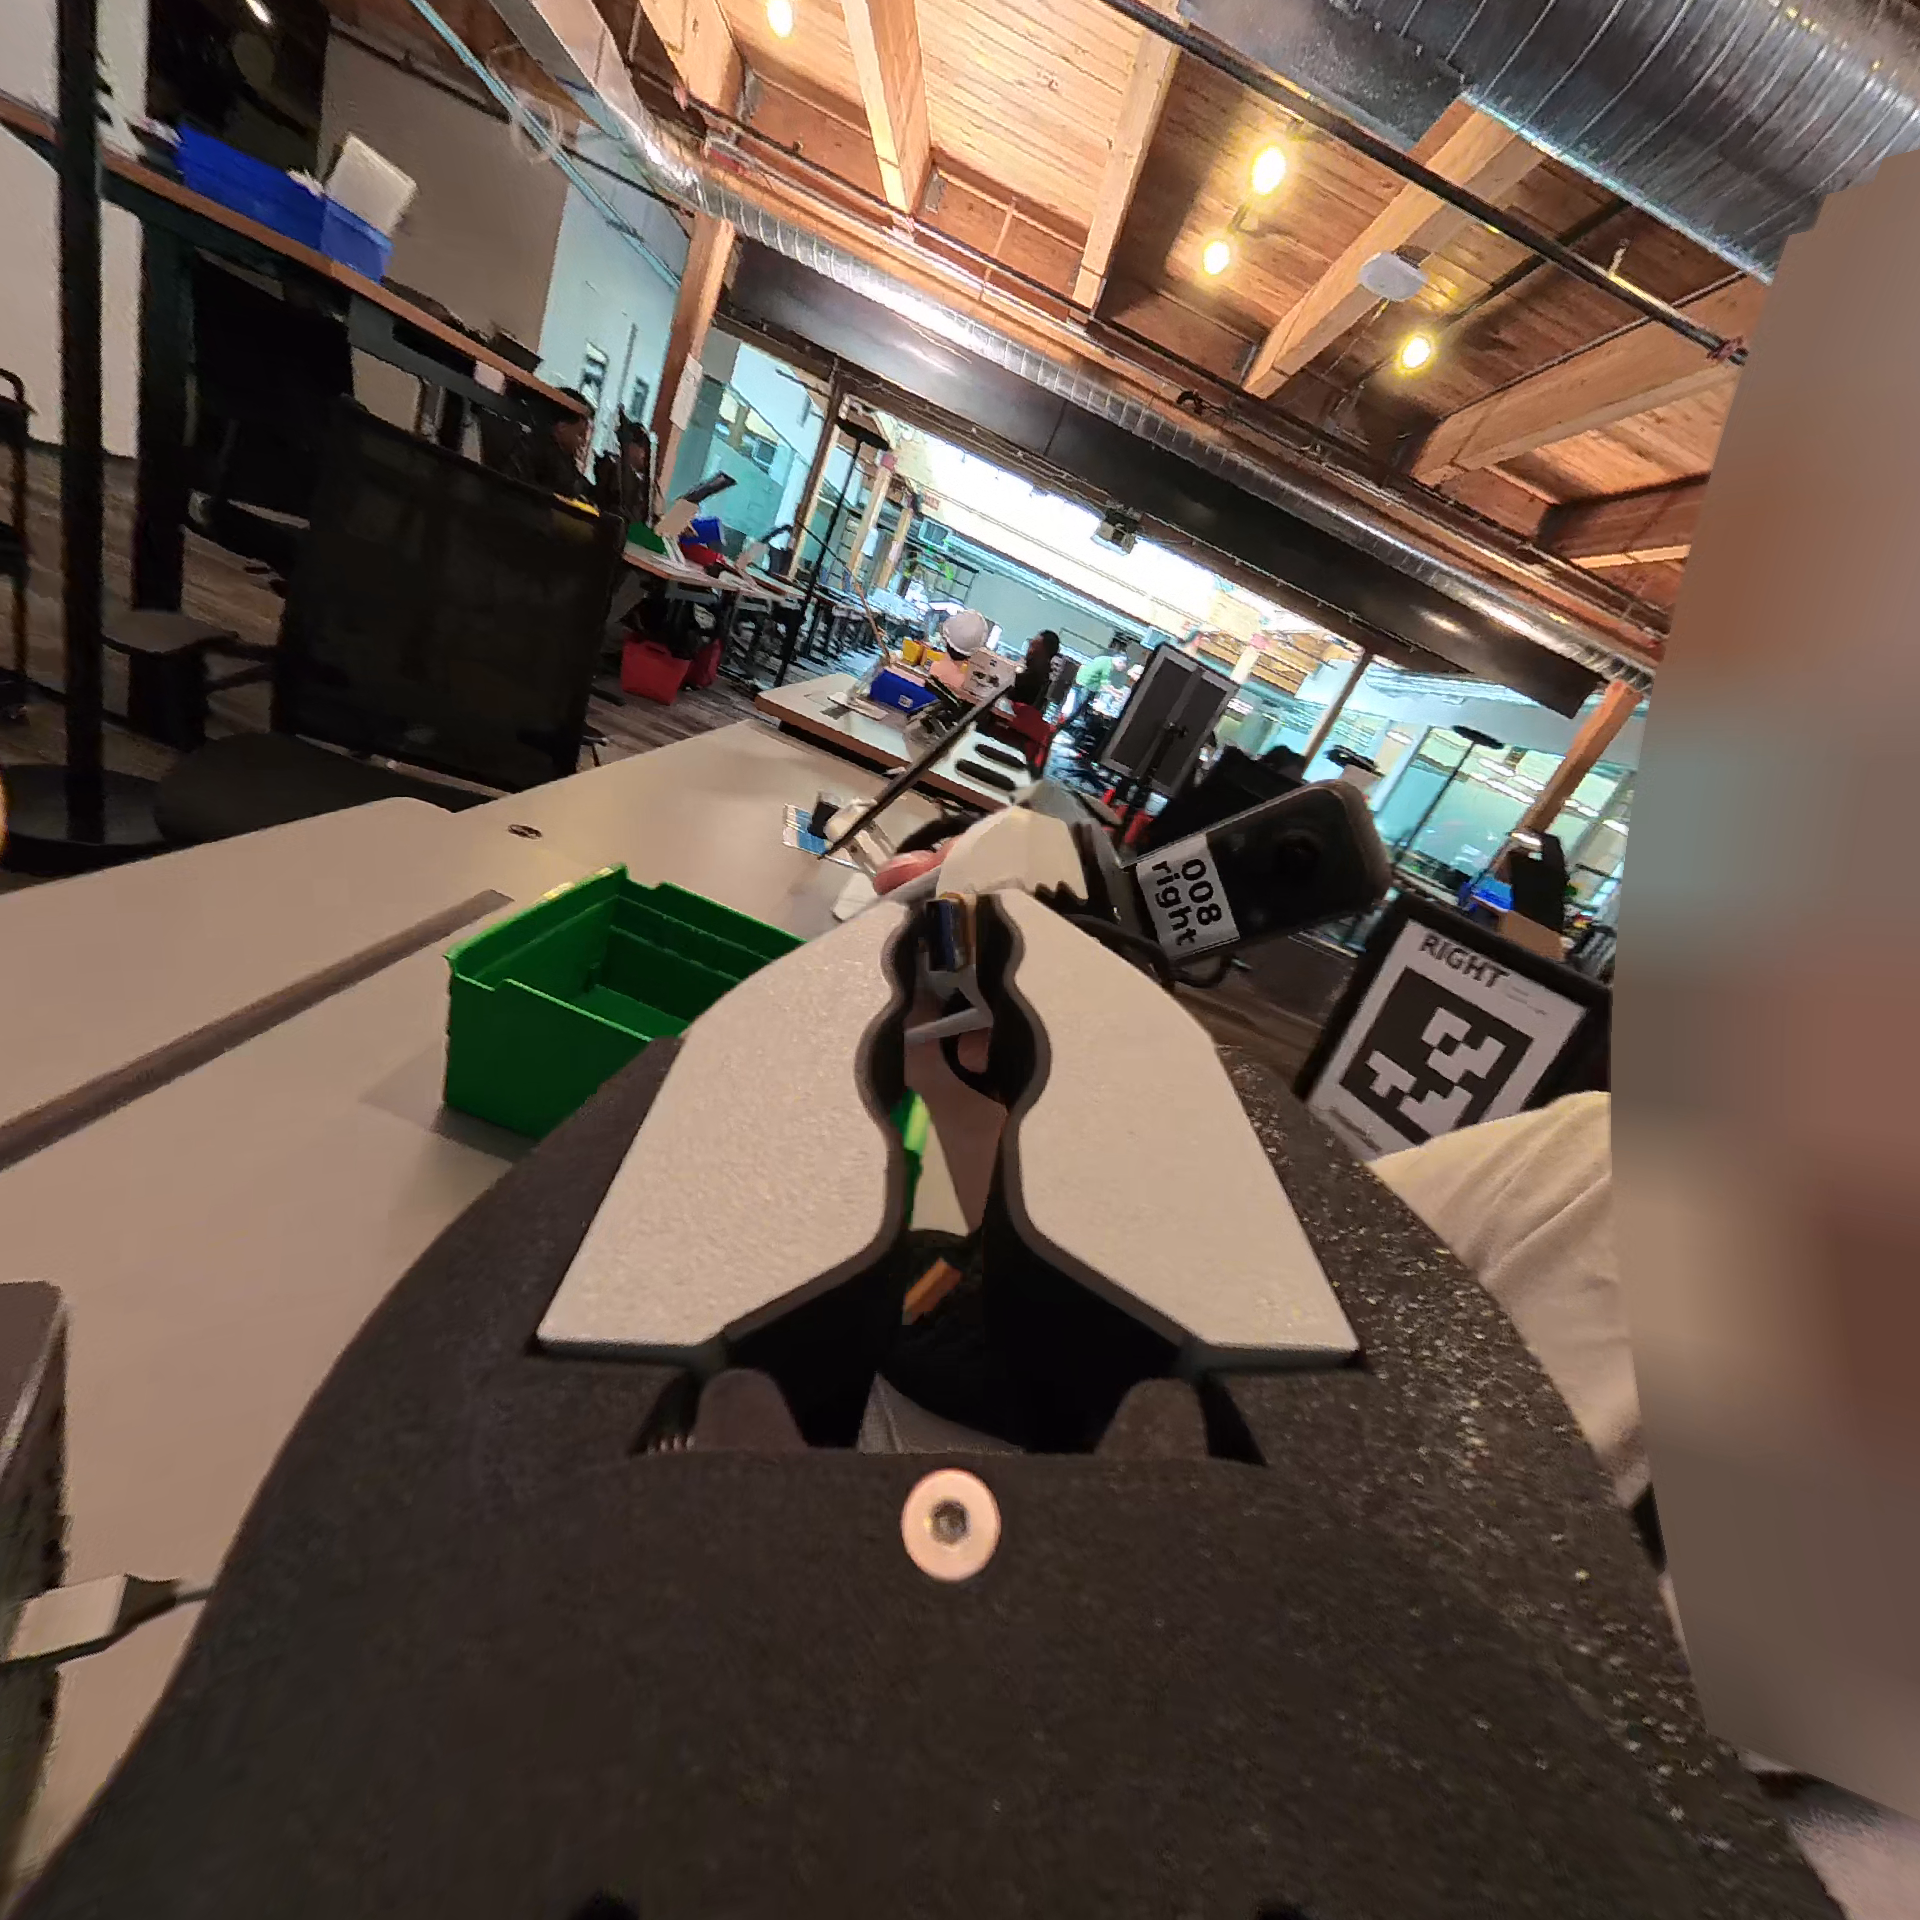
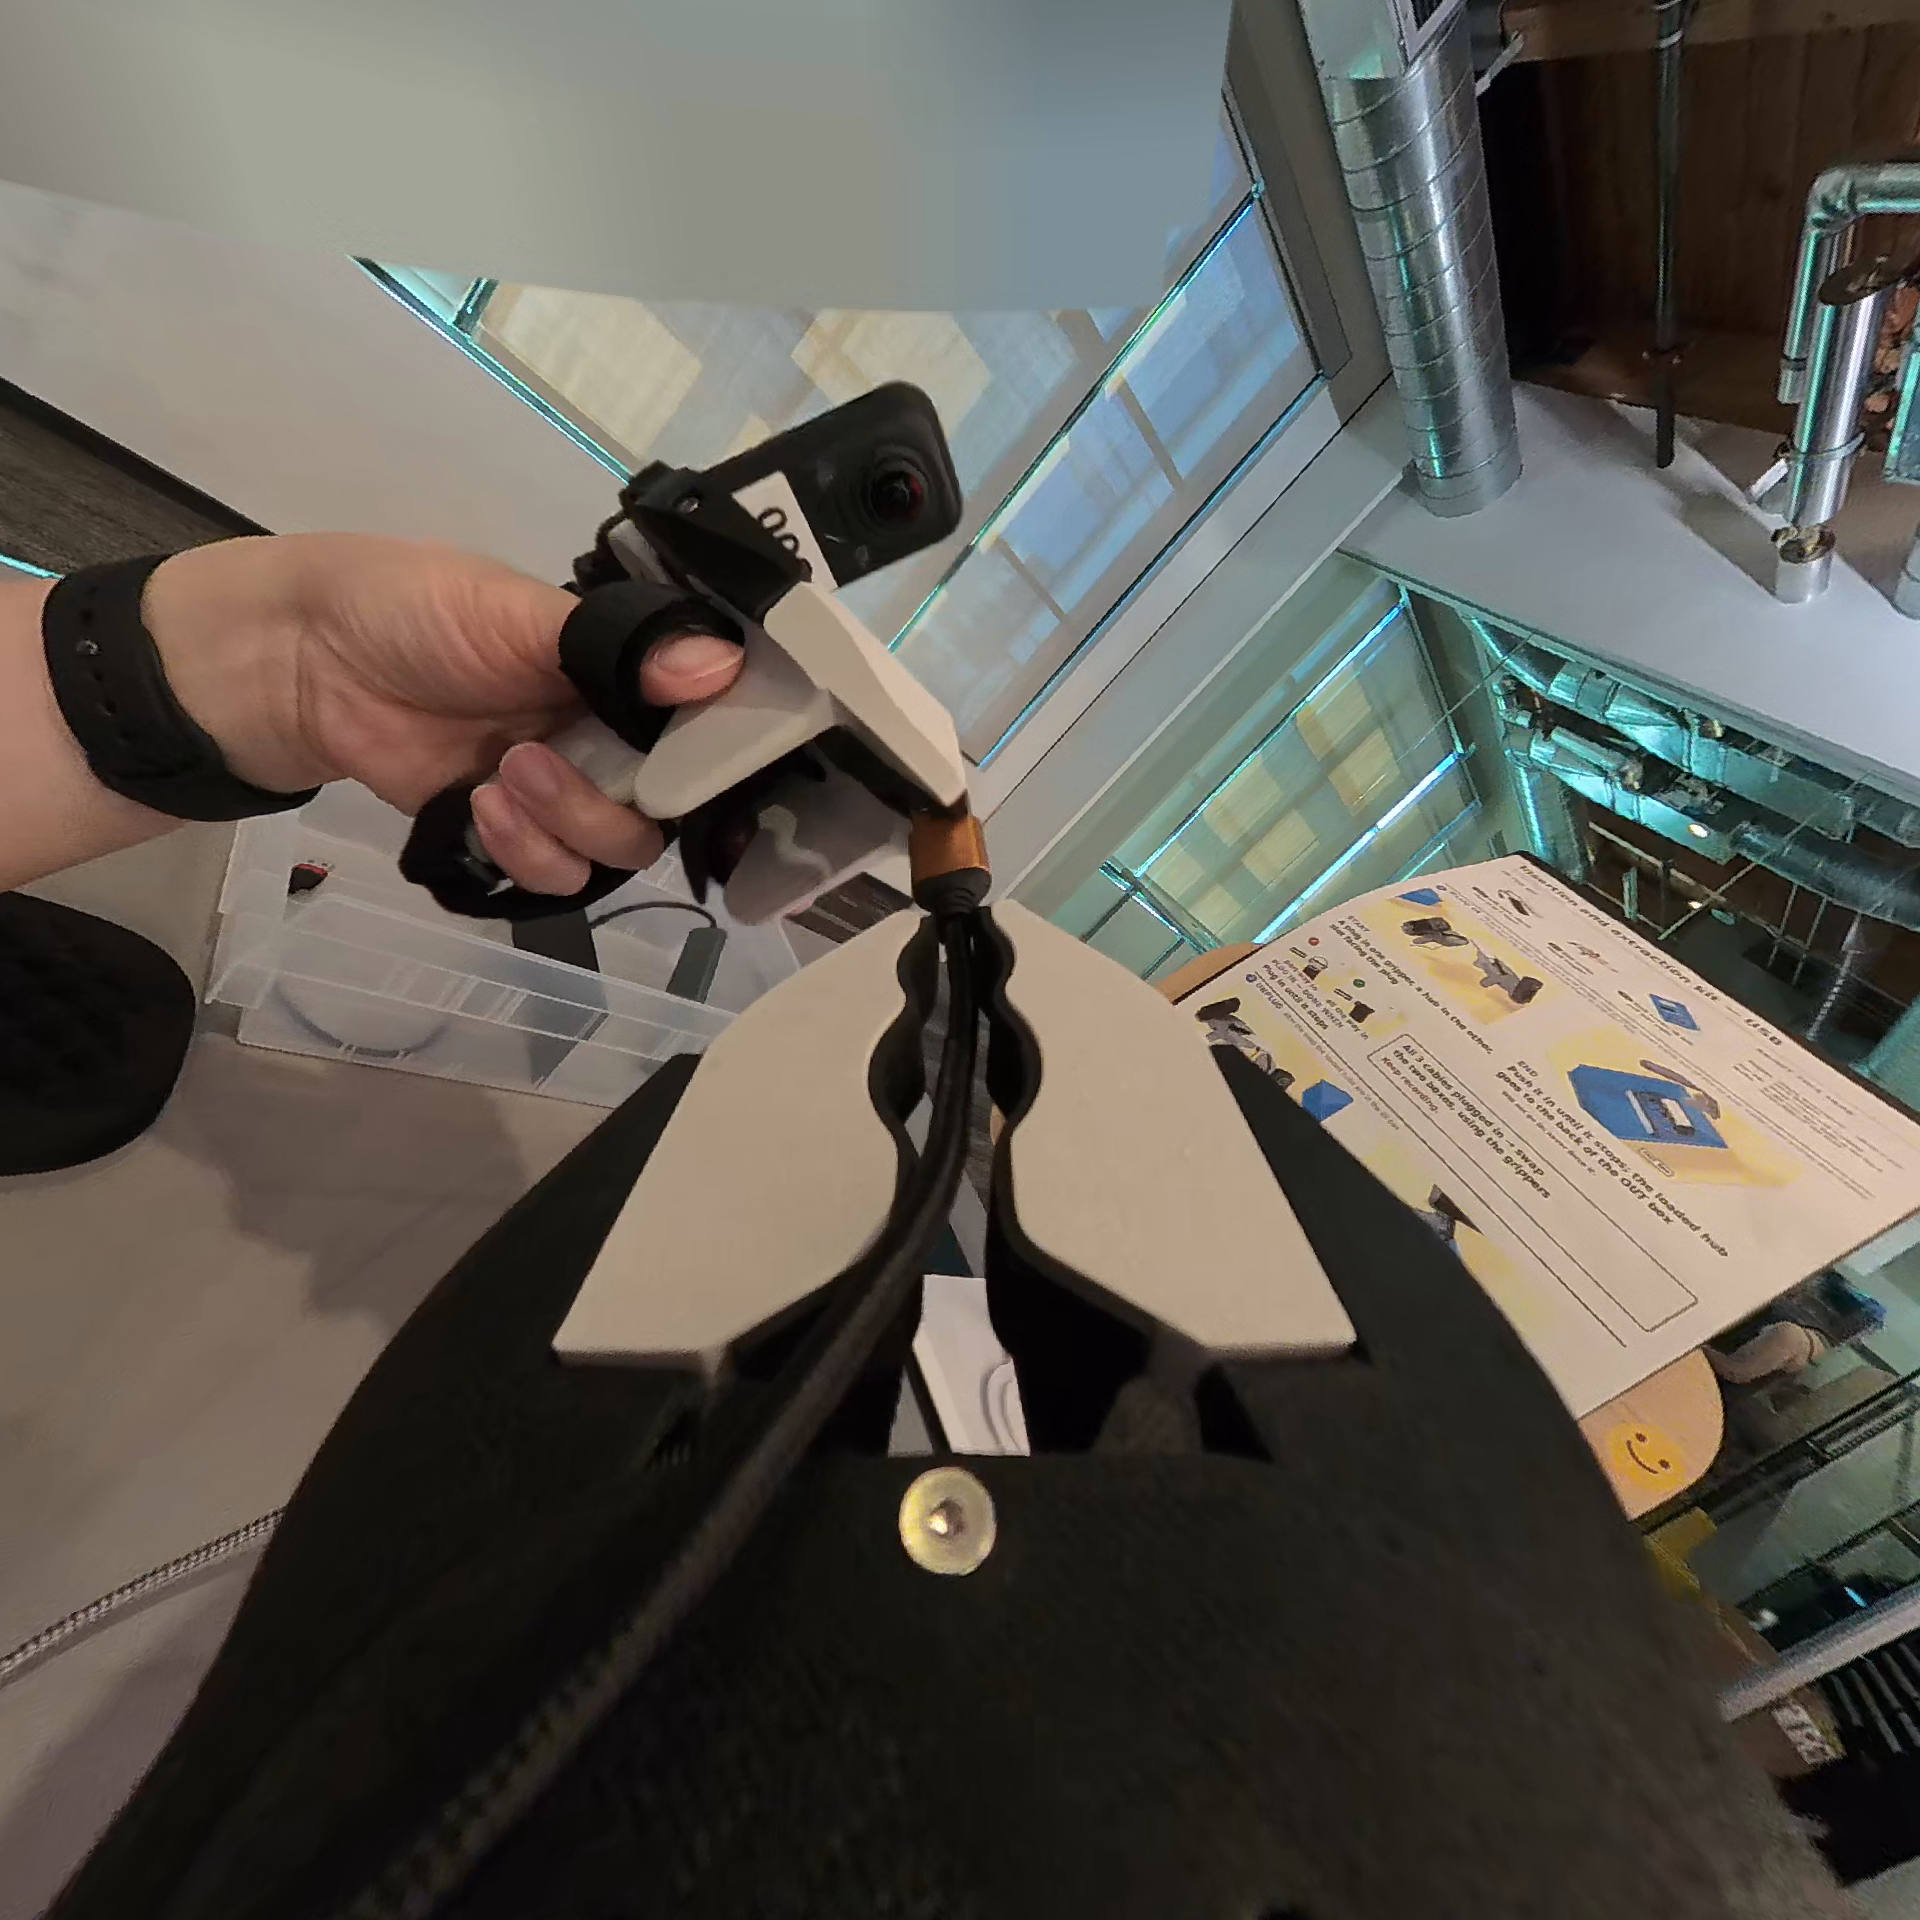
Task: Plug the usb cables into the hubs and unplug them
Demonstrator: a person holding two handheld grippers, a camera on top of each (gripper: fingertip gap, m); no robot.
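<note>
**Plug-to-hub alignment, both claws raised off the surface**

The right claw is clamping a black braided usb cable just behind its copper-collared plug. The cable's long axis is running straight forward between the fingers, with the plug projecting past the tips. The left claw is sitting closed on a small grey hub, which is showing a blue port at the tips. In the right wrist view, the left claw's tips are touching the plug's far end, so the two parts are meeting nose to nose, in line. The port itself is hidden there; seating depth cannot be judged. The green bin is standing on the surface, well to the left of the claws.
</note>
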